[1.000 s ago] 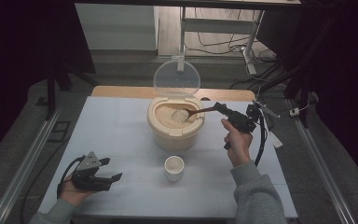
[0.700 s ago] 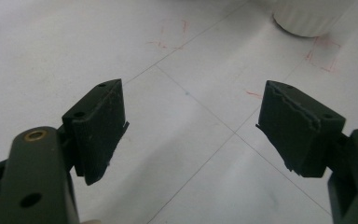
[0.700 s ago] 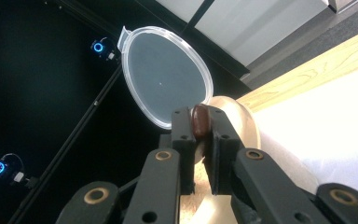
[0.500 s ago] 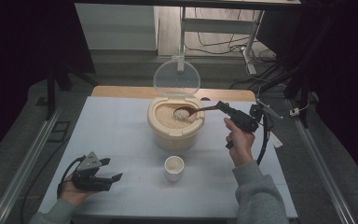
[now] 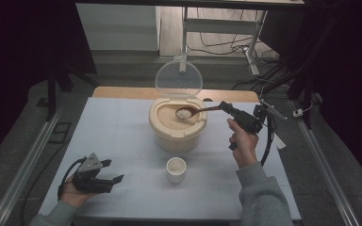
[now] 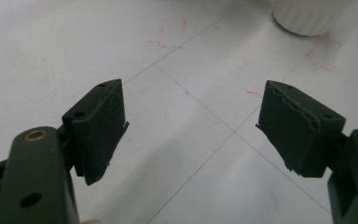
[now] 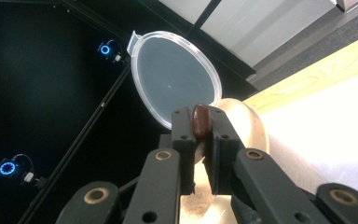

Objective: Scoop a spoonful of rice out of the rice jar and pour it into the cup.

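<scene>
The right gripper (image 5: 228, 107) is being held above the far right part of the table (image 5: 118, 136), its jaws clamped tight on the handle of a brown spoon (image 5: 202, 110). In the right gripper view the handle end (image 7: 200, 120) is sitting pinched between the two black pads. The spoon is reaching left over the open cream rice container (image 5: 176, 125), and its bowl is carrying a small heap of white rice (image 5: 183, 113) just above the grain inside. The clear round lid (image 5: 178, 78) is standing upright behind the container.

The left gripper (image 5: 104, 173) is resting low on the near left part of the table, jaws standing wide apart with nothing between them. In the left gripper view its pads (image 6: 100, 126) are hovering over bare tabletop marked with faint red pen strokes (image 6: 172, 33); these are not forming readable characters. No brand or label is legible anywhere.

A small white cup (image 5: 176, 169) is standing on the table in front of the container, well apart from both grippers.

Against the earlier frames, the spoon bowl is sitting slightly higher and further left over the rice. The left gripper is unchanged in place.
</scene>
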A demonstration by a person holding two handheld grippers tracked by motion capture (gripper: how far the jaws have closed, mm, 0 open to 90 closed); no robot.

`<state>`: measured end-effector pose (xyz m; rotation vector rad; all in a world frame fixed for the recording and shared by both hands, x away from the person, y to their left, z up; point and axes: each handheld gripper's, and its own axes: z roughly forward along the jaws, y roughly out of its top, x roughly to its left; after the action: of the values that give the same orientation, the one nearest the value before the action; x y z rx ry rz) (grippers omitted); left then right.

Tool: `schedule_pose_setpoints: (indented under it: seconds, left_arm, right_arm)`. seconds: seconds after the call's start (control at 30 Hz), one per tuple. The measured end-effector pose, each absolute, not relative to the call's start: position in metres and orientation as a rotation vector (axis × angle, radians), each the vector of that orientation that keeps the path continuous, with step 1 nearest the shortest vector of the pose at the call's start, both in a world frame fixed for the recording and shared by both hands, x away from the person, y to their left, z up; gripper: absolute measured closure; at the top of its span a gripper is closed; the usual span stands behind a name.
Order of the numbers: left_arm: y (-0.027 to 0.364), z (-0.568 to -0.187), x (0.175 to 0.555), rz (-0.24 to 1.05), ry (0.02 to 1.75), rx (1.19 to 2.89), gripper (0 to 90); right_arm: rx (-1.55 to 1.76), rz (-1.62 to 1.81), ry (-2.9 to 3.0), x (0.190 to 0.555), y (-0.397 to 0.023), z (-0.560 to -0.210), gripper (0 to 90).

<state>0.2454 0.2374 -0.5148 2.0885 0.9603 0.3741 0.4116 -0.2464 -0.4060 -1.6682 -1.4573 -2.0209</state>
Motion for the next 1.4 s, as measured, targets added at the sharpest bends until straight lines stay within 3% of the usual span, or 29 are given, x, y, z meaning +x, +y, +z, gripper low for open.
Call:
schedule_pose_setpoints:
  seconds: [0.83,1.4]
  left_arm:
    - [0.237,-0.515,0.246,0.372,0.959,2.090,22.7]
    - [0.237,-0.515,0.246,0.371,0.960,2.088,22.7]
  right_arm:
    - [-1.642,-1.999,-1.477,0.408,-0.247,-0.402,82.8]
    - [-1.535,-1.901,-1.553,0.378,-0.253,-0.400,82.8]
